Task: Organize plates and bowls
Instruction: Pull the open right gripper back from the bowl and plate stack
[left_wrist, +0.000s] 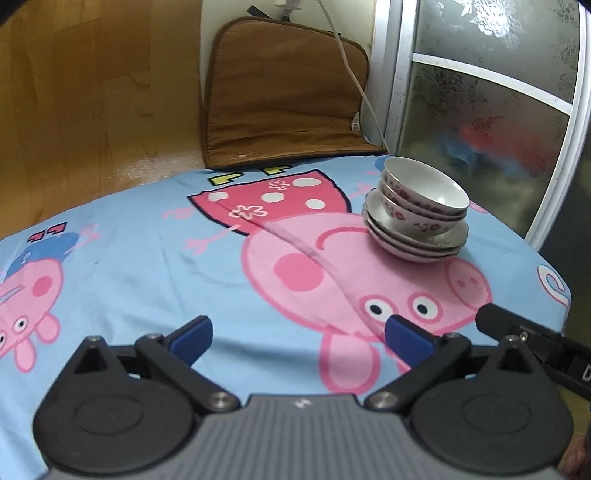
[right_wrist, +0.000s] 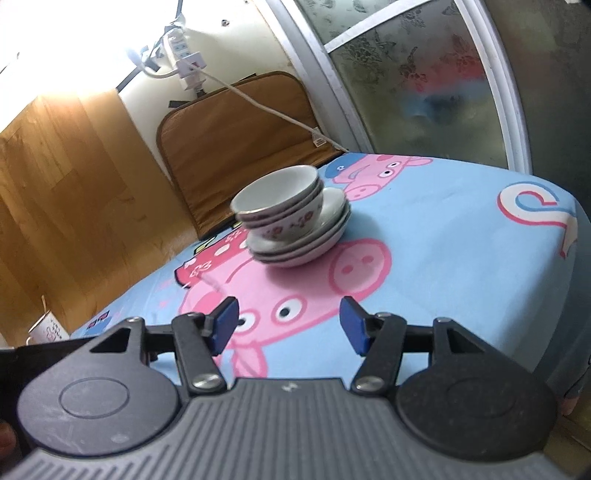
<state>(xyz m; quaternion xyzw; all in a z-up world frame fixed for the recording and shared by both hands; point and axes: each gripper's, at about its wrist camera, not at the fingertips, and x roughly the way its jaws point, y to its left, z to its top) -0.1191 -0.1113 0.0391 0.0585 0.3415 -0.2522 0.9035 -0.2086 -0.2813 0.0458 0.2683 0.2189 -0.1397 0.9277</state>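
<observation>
- The worktop (left_wrist: 155, 236) wears a pale blue cartoon-pig cloth (right_wrist: 436, 258), pushed up against a wood-panelled wall (left_wrist: 74, 92), with a frosted sliding door (left_wrist: 491, 110) along its far right side.
- The task's crockery is gathered in one pile near the far right corner of the worktop: three floral bowls (left_wrist: 424, 195) nested inside each other, sitting on a stack of white plates (left_wrist: 413, 240). In the right wrist view the same bowls (right_wrist: 284, 203) sit off-centre on the plates (right_wrist: 306, 240), shifted toward the wall side.
- The left claw (left_wrist: 297, 338) is wide open and holds nothing; it hangs above the near edge, well apart from the pile.
- The right claw (right_wrist: 288, 323) is likewise open and empty, pointed at the pile from the near edge; its dark tip shows at the right of the left wrist view.
- Main risk, as I judge it: the bowl stack is tall and off-centre, so a sideways nudge from either claw could tip the bowls off the plates, or slide the whole pile toward the door-side edge.
- The cloth is loose and creased, so dragging the plates could bunch it and jolt the stack; glazed rims may also slip between the blue pads (right_wrist: 225, 321).
- Around it: a brown padded mat (left_wrist: 280, 96) leans on the wall behind the far edge, a white cable (left_wrist: 351, 74) drapes across it from a power strip (right_wrist: 184, 55), and a white mug (right_wrist: 46, 328) stands past the left edge. None of these blocks the approach; the path across the cloth is open.
</observation>
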